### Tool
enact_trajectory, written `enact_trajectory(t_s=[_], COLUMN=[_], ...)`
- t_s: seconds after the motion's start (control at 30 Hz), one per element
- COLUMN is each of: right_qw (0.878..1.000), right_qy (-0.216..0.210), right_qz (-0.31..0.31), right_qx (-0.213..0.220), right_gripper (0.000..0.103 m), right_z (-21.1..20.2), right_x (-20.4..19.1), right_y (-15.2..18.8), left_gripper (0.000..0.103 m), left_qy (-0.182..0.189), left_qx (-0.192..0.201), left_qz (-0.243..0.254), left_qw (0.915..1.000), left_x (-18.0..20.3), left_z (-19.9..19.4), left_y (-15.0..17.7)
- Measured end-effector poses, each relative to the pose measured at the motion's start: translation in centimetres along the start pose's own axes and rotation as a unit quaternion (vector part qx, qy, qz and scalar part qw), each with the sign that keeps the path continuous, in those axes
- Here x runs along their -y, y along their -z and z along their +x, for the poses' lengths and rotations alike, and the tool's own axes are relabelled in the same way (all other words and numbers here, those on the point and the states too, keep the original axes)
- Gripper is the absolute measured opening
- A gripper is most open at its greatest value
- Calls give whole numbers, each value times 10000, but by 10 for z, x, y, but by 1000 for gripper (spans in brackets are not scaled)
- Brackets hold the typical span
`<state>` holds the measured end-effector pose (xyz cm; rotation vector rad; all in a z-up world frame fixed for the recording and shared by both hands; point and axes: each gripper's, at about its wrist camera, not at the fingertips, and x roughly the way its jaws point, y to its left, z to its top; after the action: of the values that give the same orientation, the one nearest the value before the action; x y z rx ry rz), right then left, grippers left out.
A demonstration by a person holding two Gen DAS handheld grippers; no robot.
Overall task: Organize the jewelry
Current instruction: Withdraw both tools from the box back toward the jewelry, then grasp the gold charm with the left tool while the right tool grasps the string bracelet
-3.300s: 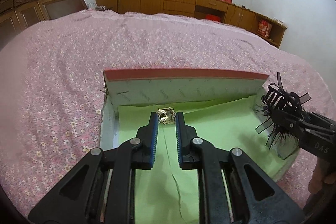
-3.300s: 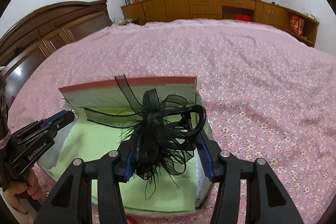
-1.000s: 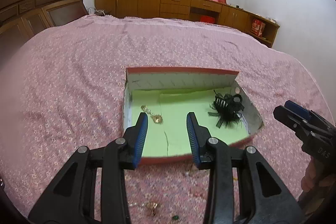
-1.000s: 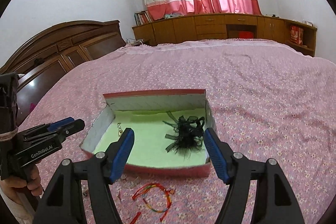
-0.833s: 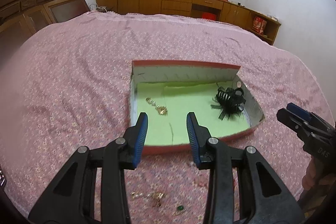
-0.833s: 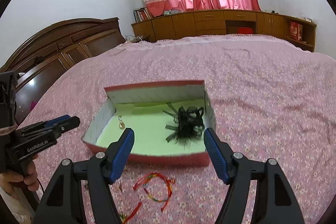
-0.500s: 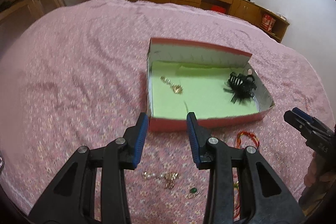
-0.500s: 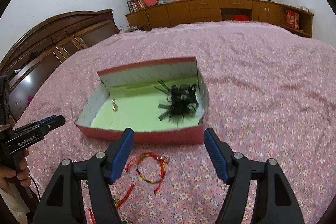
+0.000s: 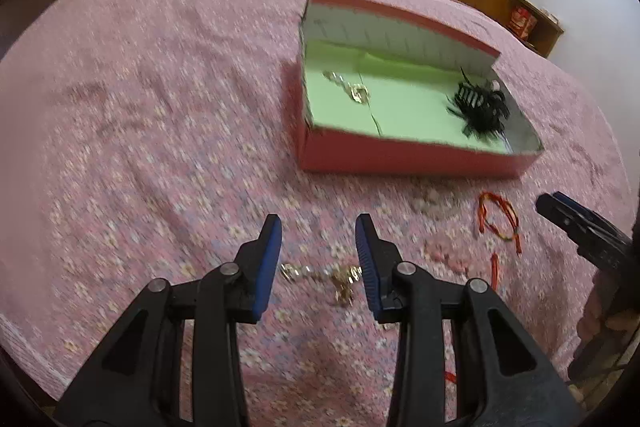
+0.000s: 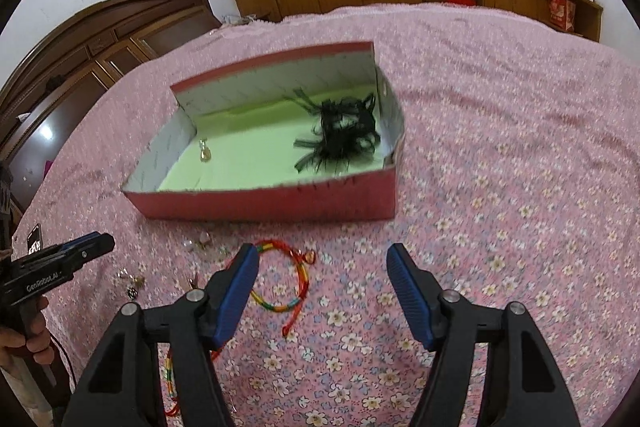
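Left gripper [image 9: 318, 255] half-open, empty — gold chain [image 9: 320, 277] just beyond tips: light, limp, slippery; pinch bunched middle. Right gripper [image 10: 322, 281] empty, jaws closing — cord bracelet [image 10: 288, 279] by left fingertip: soft.

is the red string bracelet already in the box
No, the red string bracelet lies on the pink bedspread in front of the red box, outside its near wall.
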<state>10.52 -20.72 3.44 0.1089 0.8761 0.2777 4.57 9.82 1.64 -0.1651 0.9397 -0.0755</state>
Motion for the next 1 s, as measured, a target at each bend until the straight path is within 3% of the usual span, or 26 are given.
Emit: enact_trajectory(t_s=[0.57, 0.9, 0.97, 1.0], right_qw=[9991, 9986, 9987, 9987], right_qy=[-50, -20, -21, -19], right_qz=[-9, -76, -90, -91], right_qx=[-422, -524, -498, -493], right_gripper=[52, 50, 48, 41], right_z=[30, 40, 39, 39], right_x=[3, 3, 3, 2], right_y=[14, 17, 17, 17], left_gripper=[28, 20, 17, 13], left_qy=[232, 40, 15, -23], left_qx=[-383, -403, -383, -351], left_qz=[367, 588, 592, 606], left_qw=[9983, 9974, 9975, 9975], left_x=[23, 28, 28, 28], left_z=[15, 24, 25, 25], left_y=[31, 39, 40, 40])
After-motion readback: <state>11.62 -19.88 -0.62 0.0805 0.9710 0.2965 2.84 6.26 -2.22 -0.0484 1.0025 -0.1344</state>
